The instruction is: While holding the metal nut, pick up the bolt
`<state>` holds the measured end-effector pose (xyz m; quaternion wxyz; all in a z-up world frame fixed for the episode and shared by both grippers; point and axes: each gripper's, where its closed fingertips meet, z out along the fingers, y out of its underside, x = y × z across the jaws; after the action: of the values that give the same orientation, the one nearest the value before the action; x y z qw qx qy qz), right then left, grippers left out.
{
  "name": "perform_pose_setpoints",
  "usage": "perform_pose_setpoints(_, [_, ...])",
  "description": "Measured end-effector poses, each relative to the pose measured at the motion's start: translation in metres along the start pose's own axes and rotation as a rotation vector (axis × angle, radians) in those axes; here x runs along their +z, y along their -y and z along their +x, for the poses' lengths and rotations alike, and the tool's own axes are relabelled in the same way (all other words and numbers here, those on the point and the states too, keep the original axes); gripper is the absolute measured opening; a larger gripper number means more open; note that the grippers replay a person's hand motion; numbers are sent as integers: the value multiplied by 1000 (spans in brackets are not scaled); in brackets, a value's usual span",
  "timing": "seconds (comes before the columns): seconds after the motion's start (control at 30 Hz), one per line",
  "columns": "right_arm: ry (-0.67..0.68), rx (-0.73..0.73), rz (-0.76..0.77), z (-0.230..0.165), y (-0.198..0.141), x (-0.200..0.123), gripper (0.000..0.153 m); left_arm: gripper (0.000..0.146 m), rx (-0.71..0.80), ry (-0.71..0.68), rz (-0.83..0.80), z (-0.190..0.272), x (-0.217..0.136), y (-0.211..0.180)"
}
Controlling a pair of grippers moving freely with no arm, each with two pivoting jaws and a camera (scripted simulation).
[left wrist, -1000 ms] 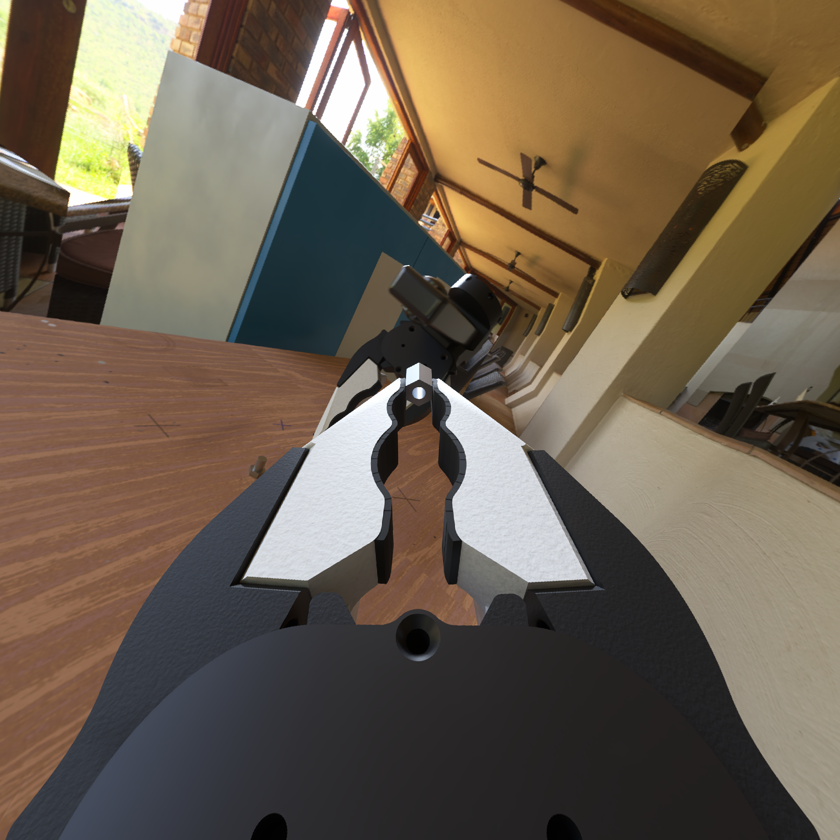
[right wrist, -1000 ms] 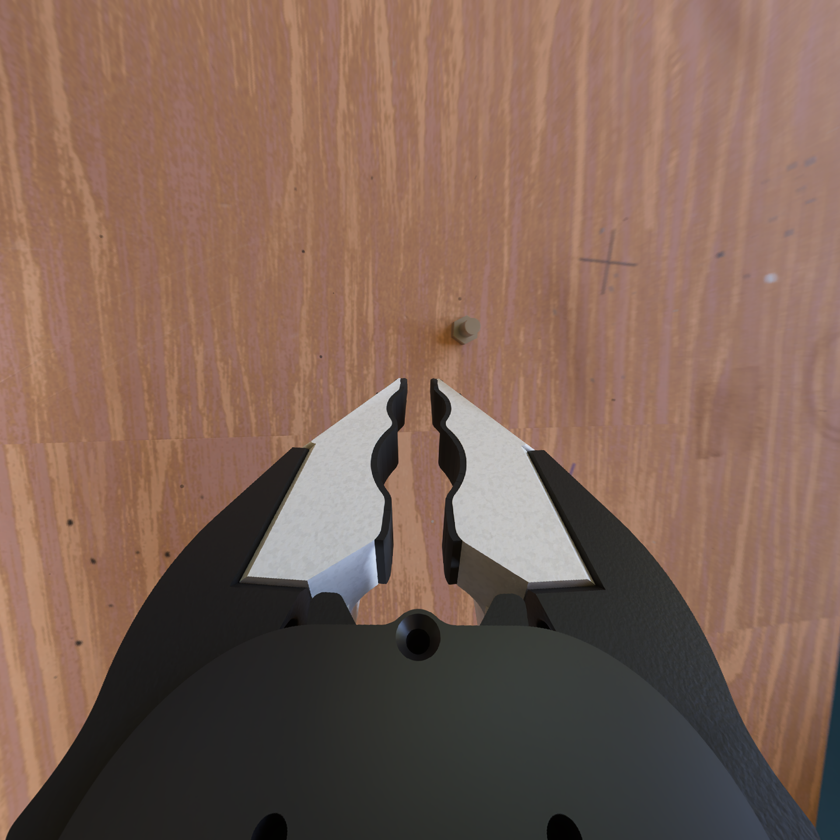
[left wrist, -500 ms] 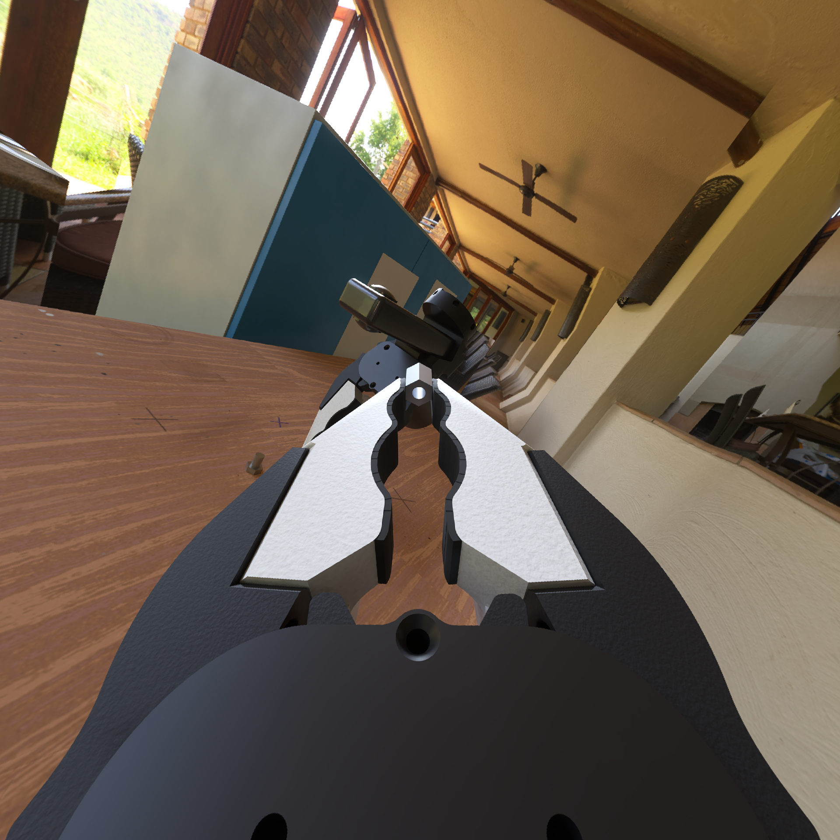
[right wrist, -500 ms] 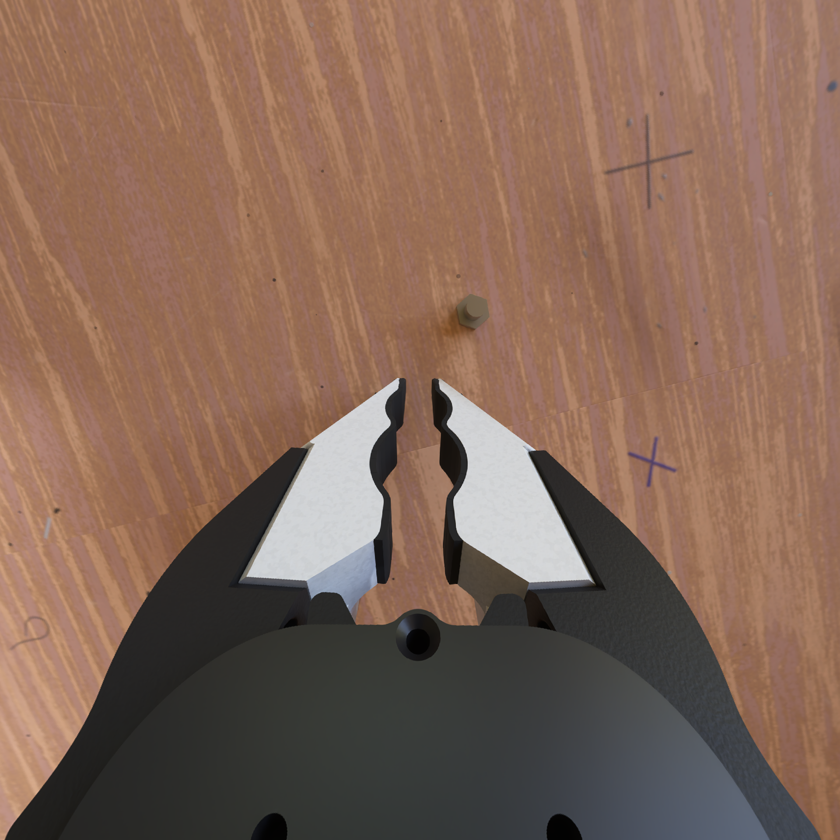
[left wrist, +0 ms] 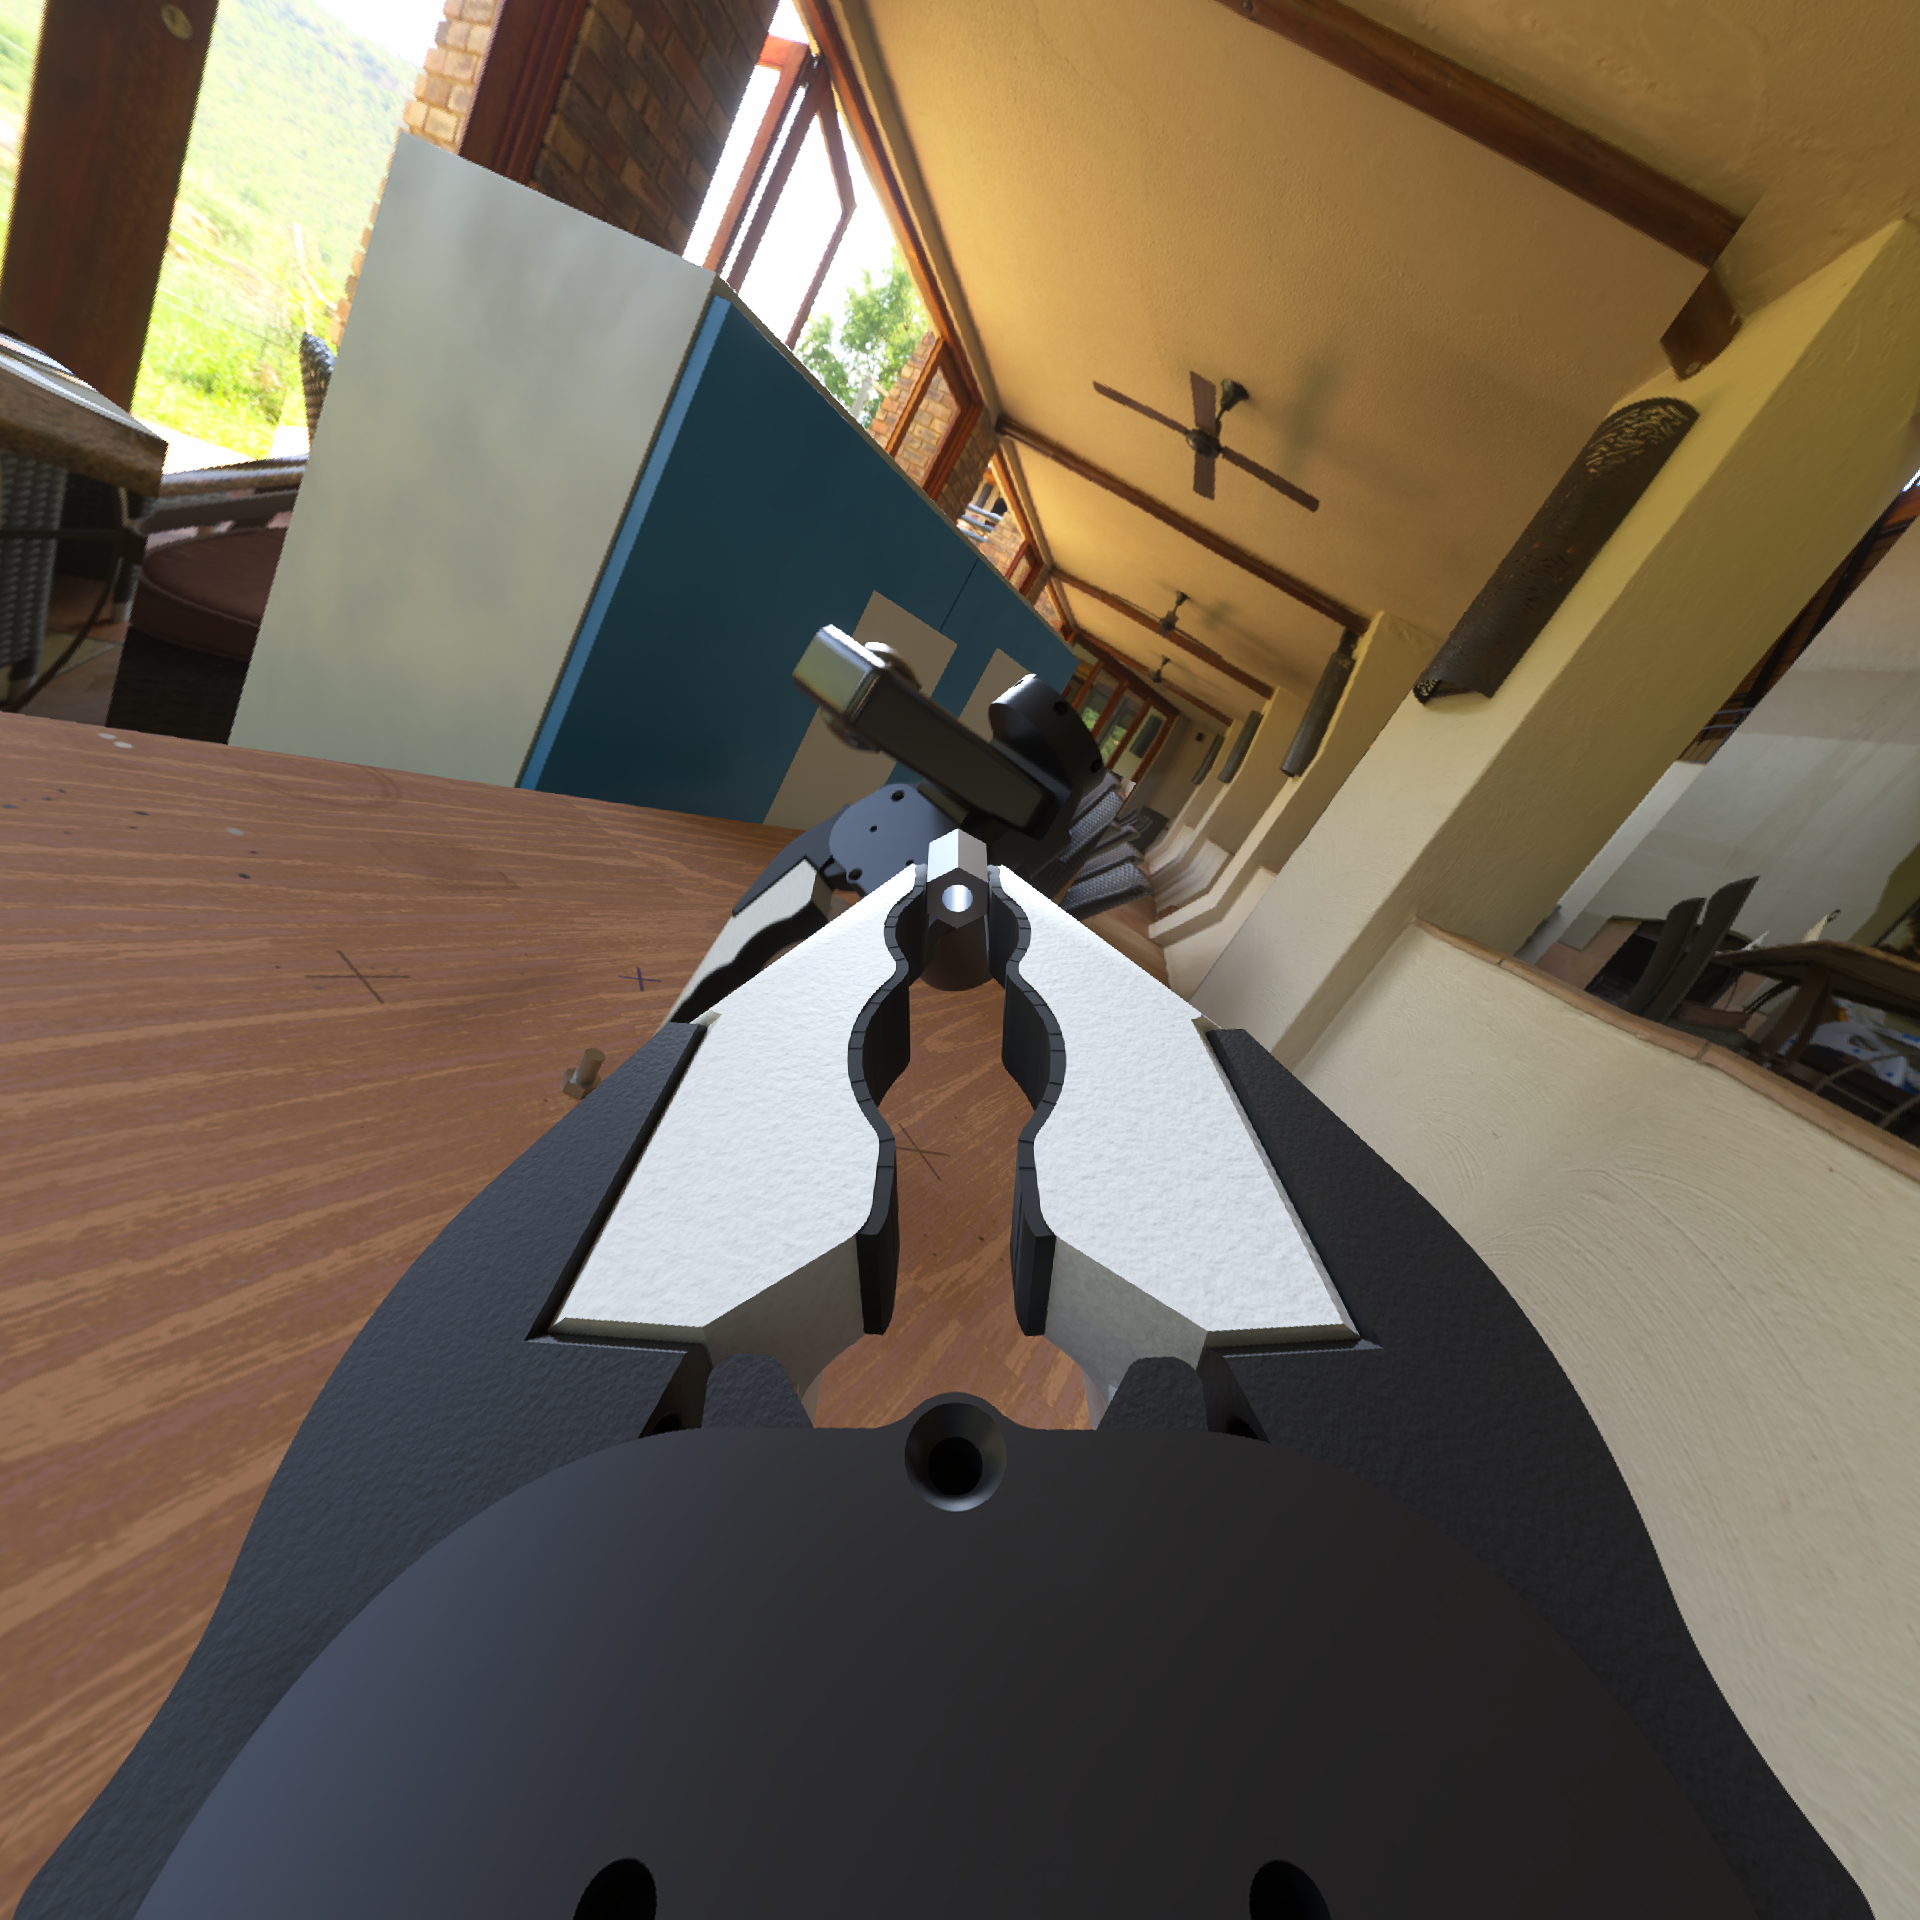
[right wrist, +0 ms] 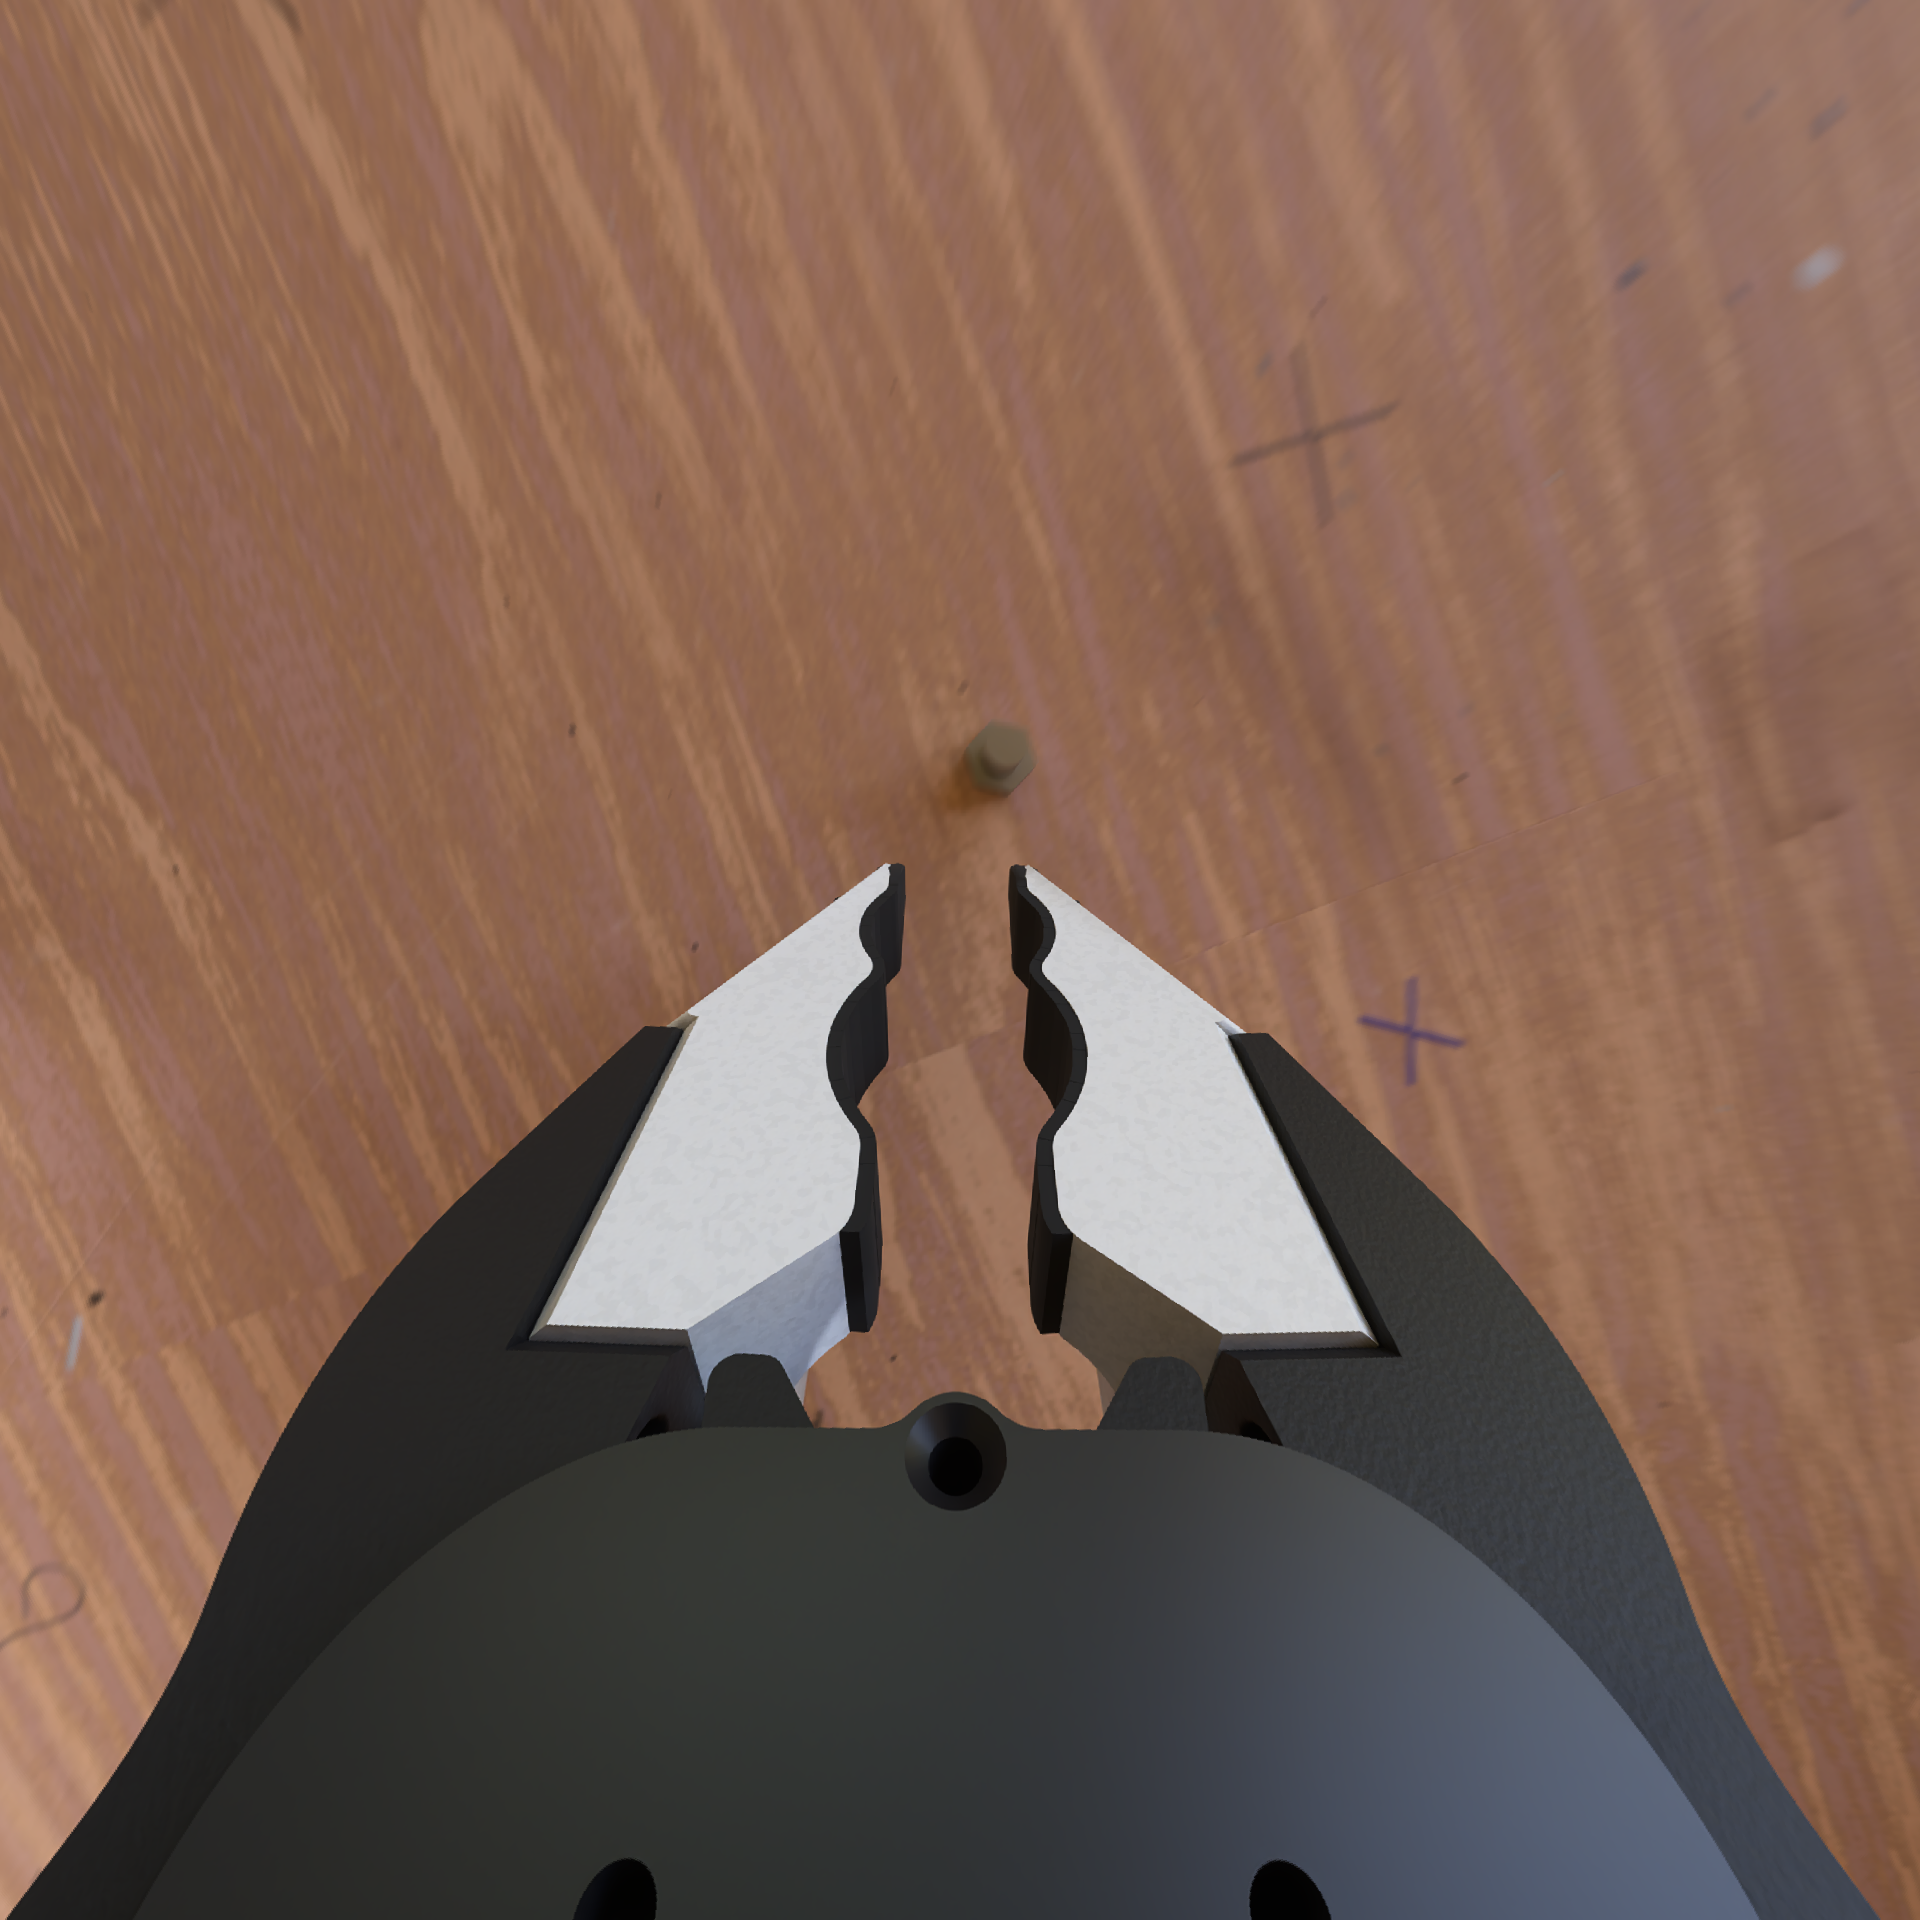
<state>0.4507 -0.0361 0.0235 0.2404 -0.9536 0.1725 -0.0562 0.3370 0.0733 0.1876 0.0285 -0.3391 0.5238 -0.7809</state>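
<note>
My left gripper point(left wrist: 957, 896) is shut on a small silver hexagonal metal nut point(left wrist: 954, 891), held at the fingertips above the wooden table point(left wrist: 260, 1143). A small dull-bronze bolt point(right wrist: 1000, 756) stands on its head on the table point(right wrist: 416, 520), just ahead of my right gripper point(right wrist: 957, 878) and slightly right of its centre line. The right gripper is open and empty, pointing down at the table, with its tips clear of the bolt. In the left wrist view the bolt point(left wrist: 582, 1075) shows at the left, and the right gripper point(left wrist: 753, 940) hangs beyond my left fingers.
A white panel point(left wrist: 468, 468) and a blue panel point(left wrist: 748, 582) stand along the table's far edge. Pencil crosses point(right wrist: 1314, 442) and a purple cross point(right wrist: 1411, 1031) mark the wood. A cream low wall point(left wrist: 1558, 1247) lies to the right.
The right gripper's jaws have opened wider and it has come lower, turning over the table, with the bolt still just ahead. The left gripper keeps hold of the nut, nearly still.
</note>
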Motion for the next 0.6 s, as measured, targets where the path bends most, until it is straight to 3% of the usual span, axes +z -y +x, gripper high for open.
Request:
perform_pose_setpoints(0.17, [-55, 16, 73, 19, 28, -4, 20, 10, 3, 6, -4, -1, 1, -1])
perform_pose_setpoints(0.33, [-22, -19, -25, 24, 15, 1, 15, 10, 3, 6, 5, -1, 0, 1])
perform_pose_setpoints(0.6, [21, -119, -66, 11, 11, 10, 21, 10, 5, 4, -4, 0, 1, -1])
